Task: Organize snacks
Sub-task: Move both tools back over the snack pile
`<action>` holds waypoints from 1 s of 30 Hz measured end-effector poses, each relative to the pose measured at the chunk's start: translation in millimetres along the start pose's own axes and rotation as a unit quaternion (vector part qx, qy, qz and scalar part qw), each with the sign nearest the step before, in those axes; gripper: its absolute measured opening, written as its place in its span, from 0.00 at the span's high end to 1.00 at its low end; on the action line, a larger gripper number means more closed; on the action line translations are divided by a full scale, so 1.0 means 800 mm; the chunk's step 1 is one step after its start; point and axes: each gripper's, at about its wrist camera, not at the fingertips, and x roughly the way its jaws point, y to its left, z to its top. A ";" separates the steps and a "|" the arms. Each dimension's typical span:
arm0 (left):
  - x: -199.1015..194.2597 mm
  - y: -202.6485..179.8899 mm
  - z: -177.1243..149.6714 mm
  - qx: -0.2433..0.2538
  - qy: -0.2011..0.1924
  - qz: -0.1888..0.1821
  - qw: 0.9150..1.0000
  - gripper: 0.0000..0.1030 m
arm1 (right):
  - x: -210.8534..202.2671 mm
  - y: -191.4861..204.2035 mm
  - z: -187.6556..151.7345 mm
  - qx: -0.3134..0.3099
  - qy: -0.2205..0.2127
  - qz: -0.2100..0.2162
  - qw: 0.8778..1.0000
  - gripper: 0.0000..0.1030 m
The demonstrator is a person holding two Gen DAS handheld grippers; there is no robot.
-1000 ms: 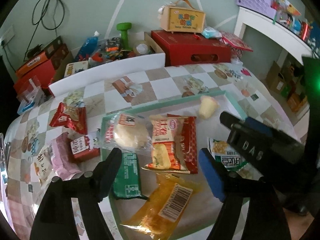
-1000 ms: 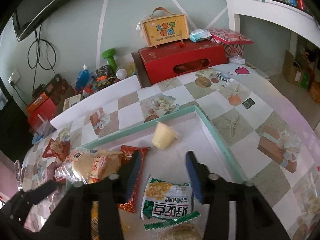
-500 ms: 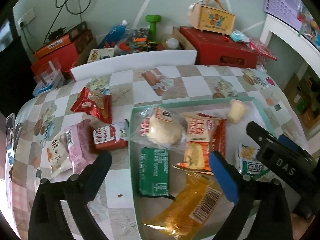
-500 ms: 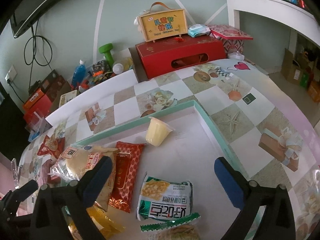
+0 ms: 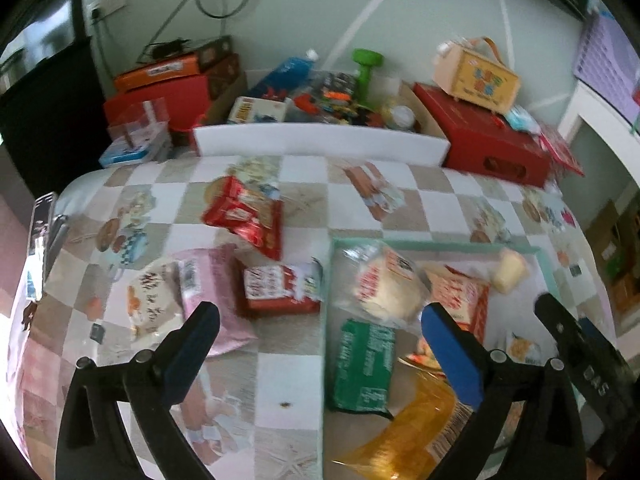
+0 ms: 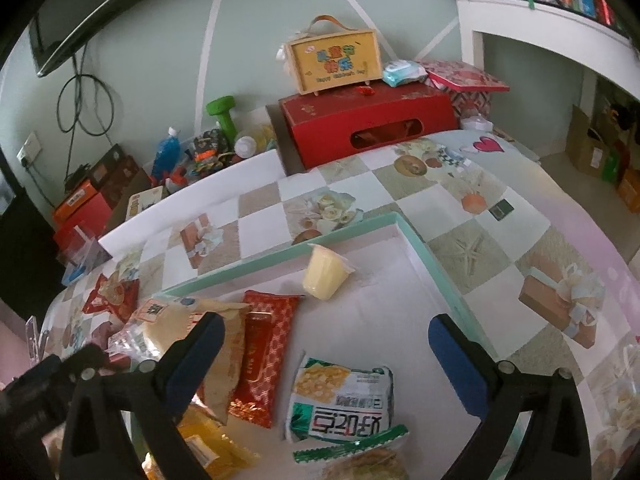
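Where the checkered desk [image 5: 280, 380] meets a pale green wall, the mint-rimmed tray [image 6: 436, 264] holds a green-white packet [image 6: 340, 396], long axis pointing away; left claw [image 5: 320, 356] still opening, empty; right claw [image 6: 326, 364] wide, empty.

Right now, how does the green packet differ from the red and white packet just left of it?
The green packet lies inside the tray, near its left wall; the red and white packet lies outside it, on the checked tablecloth. The green packet runs lengthwise toward the left wrist camera; the red and white packet lies crosswise. Both lie flat, and neither is touched by the left gripper, whose jaws are opening and empty.
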 end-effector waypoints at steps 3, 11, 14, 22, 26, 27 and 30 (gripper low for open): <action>-0.003 0.020 0.006 -0.021 -0.004 0.006 1.000 0.02 | -0.010 0.013 0.002 -0.016 -0.006 0.001 1.000 0.00; -0.007 0.084 0.014 -0.082 -0.005 0.013 0.997 0.02 | -0.023 0.062 0.001 -0.037 -0.010 0.046 0.998 0.00; -0.004 0.114 0.014 -0.109 0.003 0.024 0.994 0.02 | -0.022 0.085 -0.004 -0.049 -0.007 0.060 0.997 0.00; 0.003 0.182 0.006 -0.154 0.027 0.049 0.986 0.02 | -0.011 0.140 -0.026 -0.076 0.025 0.106 0.991 0.00; 0.007 0.206 0.000 -0.177 0.042 0.049 0.982 0.02 | -0.005 0.175 -0.042 -0.098 0.044 0.134 0.985 0.00; 0.008 0.211 -0.001 -0.181 0.045 0.051 0.981 0.02 | -0.004 0.181 -0.046 -0.102 0.047 0.138 0.984 0.00; 0.014 0.221 -0.004 -0.184 0.056 0.059 0.980 0.02 | -0.002 0.206 -0.058 -0.118 0.054 0.154 0.979 0.00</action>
